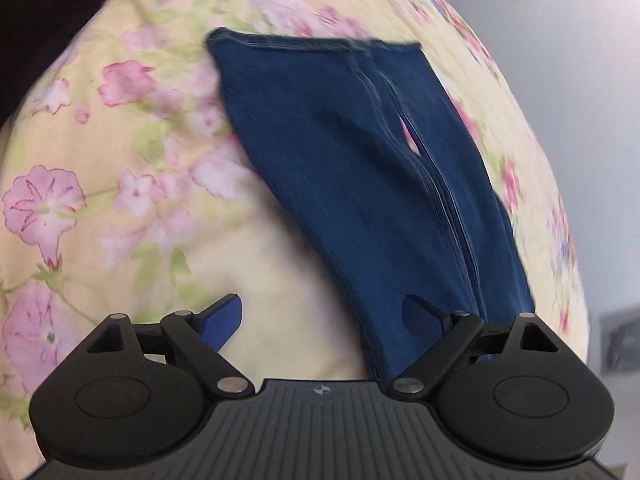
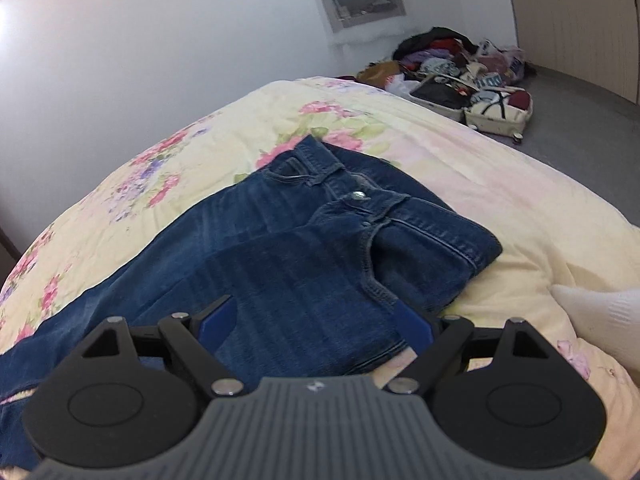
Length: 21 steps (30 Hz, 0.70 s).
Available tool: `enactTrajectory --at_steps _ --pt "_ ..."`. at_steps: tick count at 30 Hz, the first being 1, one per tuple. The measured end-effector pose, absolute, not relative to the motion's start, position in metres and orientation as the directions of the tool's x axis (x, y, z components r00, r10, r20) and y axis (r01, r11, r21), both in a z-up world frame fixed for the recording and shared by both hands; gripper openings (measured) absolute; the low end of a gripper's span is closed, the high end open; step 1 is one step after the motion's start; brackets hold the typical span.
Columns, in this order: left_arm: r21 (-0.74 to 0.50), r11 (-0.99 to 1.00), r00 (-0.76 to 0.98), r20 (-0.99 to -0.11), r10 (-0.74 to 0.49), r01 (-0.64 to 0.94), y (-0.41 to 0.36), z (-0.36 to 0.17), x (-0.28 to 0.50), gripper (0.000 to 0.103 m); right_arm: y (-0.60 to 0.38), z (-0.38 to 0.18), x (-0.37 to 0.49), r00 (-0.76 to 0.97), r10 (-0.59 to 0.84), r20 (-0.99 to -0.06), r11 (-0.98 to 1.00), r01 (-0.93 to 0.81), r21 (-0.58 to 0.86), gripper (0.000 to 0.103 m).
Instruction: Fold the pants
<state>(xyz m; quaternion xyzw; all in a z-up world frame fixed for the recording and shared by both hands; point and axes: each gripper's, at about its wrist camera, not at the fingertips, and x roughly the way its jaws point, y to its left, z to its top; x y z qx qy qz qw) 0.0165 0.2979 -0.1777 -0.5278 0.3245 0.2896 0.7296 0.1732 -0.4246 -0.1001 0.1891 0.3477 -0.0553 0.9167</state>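
Dark blue jeans lie on a floral bedspread. In the left wrist view the two legs (image 1: 352,168) run side by side away from me, their hems at the far end. My left gripper (image 1: 324,320) is open over the near end of the legs, its right finger (image 1: 424,316) on the denim. In the right wrist view the waistband with its metal button (image 2: 359,195) lies ahead, the waist end (image 2: 320,240) folded lengthwise. My right gripper (image 2: 316,324) is open just above the denim below the waist, holding nothing.
The yellow floral bedspread (image 1: 120,160) covers the bed (image 2: 500,200). A white sock (image 2: 592,308) lies at the right edge. Open suitcases with a clothes pile (image 2: 460,72) sit on the grey floor beyond the bed. A white wall stands behind.
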Motion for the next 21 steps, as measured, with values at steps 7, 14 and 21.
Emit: enactTrajectory --at_steps 7,14,21 --pt "-0.700 0.153 0.715 -0.693 0.091 -0.697 0.331 -0.196 0.016 0.103 -0.487 -0.147 0.193 0.717 0.048 -0.695 0.816 0.373 0.441 0.082" --pt "-0.756 0.101 0.763 -0.642 0.077 -0.647 0.347 -0.215 0.032 0.103 -0.529 -0.191 0.191 0.714 0.080 -0.696 0.626 0.507 0.592 0.075" --pt "-0.787 0.087 0.791 -0.607 0.071 -0.611 0.356 -0.222 0.034 0.064 -0.535 -0.211 0.199 0.758 0.094 -0.646 0.560 0.496 0.663 0.064"
